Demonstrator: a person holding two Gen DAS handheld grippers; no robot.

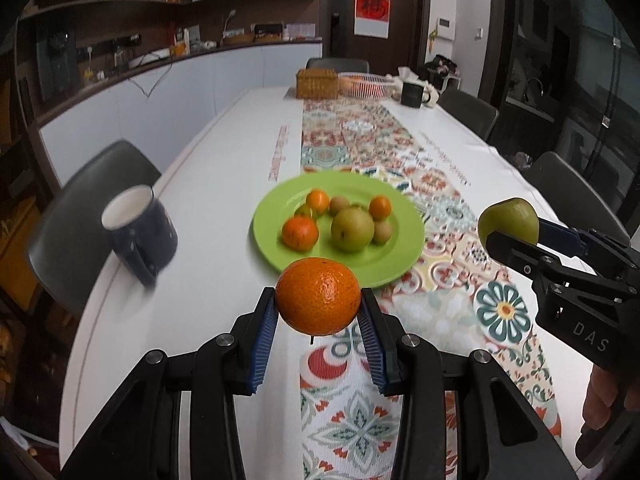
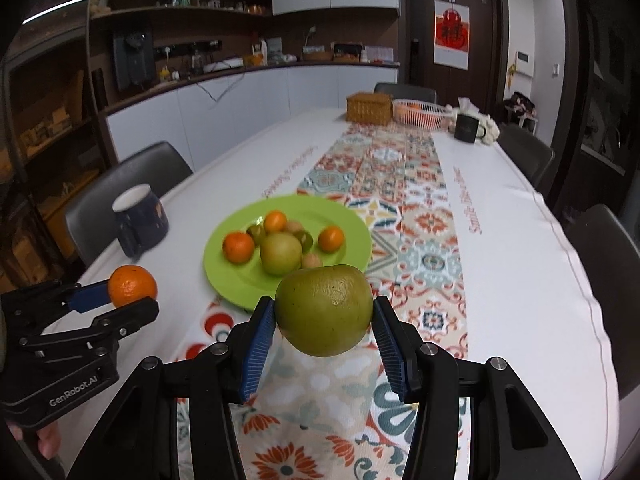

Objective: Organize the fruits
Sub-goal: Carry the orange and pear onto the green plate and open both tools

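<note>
A white table [image 2: 500, 280] with a patterned runner [image 2: 404, 216] carries a green plate [image 1: 280, 256]. Just short of the plate, the left gripper [image 1: 318, 312] clamps one orange [image 1: 318, 296] and the right gripper [image 2: 324, 320] clamps one green apple [image 2: 324, 308], both held aloft. The plate holds three oranges and one green apple among smaller fruits. Left of the plate stands a dark mug [image 1: 138, 232]; beyond it, a kitchen counter [image 2: 240, 72].

I see an orange mandarin [image 1: 318, 296] between blue ribbed pads [image 1: 262, 344], and a yellow-green apple [image 2: 324, 310]. The plate [image 1: 384, 268] is lime green, the mug [image 1: 138, 232] navy, the runner [image 1: 360, 140] floral red-teal tiled on a white table [image 1: 208, 184].
</note>
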